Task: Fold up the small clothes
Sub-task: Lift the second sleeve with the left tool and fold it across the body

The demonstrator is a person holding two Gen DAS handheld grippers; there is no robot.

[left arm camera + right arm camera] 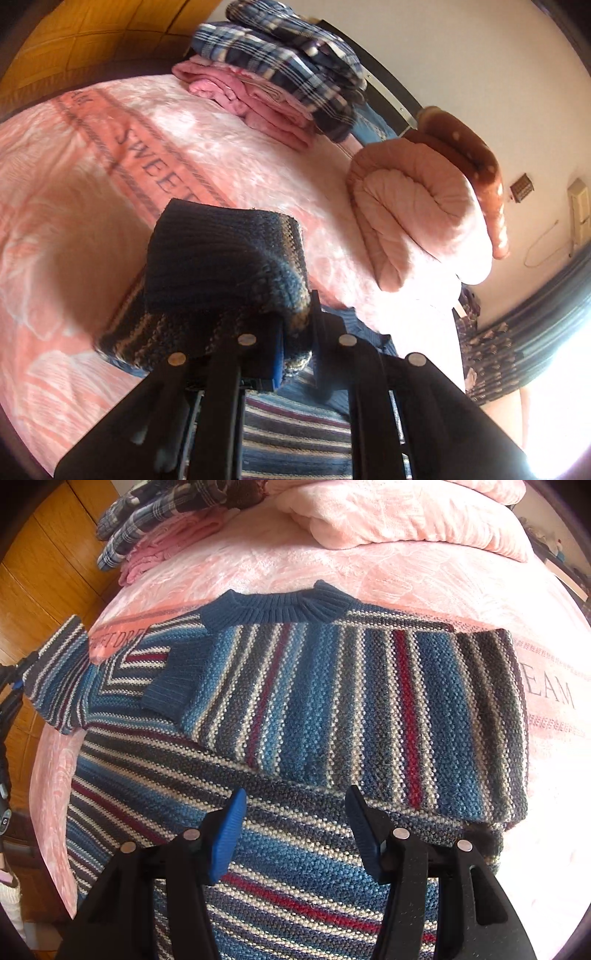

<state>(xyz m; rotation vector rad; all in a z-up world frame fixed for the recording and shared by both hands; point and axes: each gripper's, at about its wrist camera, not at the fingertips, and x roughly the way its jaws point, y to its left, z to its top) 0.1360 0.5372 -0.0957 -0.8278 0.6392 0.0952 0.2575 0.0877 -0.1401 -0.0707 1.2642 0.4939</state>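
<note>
Pink bedspread [369,572] carries the striped sweater [332,709], one sleeve [207,672] already folded in.
Left claw [295,332] grips what seems the other sleeve's cuff [221,258], lifted; next, carry it across. Right claw [295,830] hovers open.

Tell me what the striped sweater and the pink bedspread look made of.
Striped sweater: chunky knit yarn, probably wool or acrylic; the stitch bumps and the ribbed collar show clearly, matte finish. Pink bedspread: soft plush fleece by its look, with a fuzzy nap and a faint sheen.
</note>
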